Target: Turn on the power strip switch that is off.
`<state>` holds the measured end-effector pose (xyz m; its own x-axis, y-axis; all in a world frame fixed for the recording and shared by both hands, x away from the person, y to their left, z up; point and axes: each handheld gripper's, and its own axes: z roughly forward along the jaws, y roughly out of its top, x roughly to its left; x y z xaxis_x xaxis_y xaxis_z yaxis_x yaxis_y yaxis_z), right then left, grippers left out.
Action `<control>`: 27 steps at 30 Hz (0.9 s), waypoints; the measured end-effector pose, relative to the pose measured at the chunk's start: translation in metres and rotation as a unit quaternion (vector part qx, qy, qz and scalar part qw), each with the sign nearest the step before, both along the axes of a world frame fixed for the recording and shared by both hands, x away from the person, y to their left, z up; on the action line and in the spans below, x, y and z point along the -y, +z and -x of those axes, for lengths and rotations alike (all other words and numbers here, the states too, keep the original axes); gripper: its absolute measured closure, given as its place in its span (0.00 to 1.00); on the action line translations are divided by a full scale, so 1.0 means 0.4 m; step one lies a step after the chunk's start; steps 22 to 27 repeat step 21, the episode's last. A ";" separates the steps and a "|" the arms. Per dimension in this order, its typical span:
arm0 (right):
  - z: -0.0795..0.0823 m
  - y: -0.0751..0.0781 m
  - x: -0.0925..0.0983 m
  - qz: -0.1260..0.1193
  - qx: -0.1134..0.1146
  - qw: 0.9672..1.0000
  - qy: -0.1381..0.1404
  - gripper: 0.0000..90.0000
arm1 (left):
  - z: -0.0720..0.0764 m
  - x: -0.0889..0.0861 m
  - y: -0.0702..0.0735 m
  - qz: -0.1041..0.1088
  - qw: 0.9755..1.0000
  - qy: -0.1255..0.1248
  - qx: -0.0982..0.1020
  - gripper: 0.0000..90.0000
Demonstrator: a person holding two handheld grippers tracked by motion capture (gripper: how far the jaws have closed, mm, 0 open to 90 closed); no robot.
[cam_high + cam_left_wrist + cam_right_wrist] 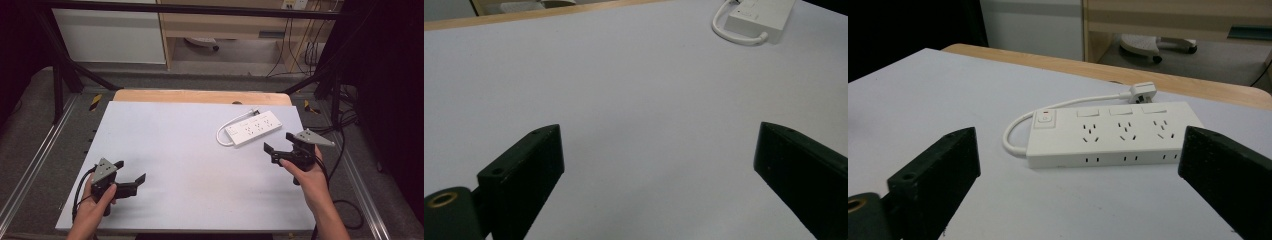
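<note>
My right hand-held gripper [281, 141] hovers wide open and empty, just beside the white power strip [253, 128], which lies ahead and a little to its left on the worktop [190, 150], long axis slanting across my jaws. My left hand-held gripper [132, 171], also wide open and empty, is well apart.

You have even, soft overhead light on the pale tabletop [190, 150], faint shadows, no glare; dark surroundings, and your near jaws look slightly soft.
</note>
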<state>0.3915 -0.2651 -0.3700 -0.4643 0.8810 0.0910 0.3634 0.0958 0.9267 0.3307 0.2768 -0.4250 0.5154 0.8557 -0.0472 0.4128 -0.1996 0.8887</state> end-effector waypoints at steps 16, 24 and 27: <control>0.097 -0.110 0.041 0.011 0.003 1.000 -0.018 0.02 | 0.010 -0.003 0.005 0.009 1.000 0.002 0.002 0.07; 0.106 -0.160 0.044 0.040 -0.027 0.999 -0.020 0.03 | 0.011 -0.003 0.007 0.010 1.000 0.002 0.003 0.07; 0.106 -0.160 0.044 0.040 -0.027 0.999 -0.020 0.03 | 0.011 -0.003 0.007 0.010 1.000 0.002 0.003 0.07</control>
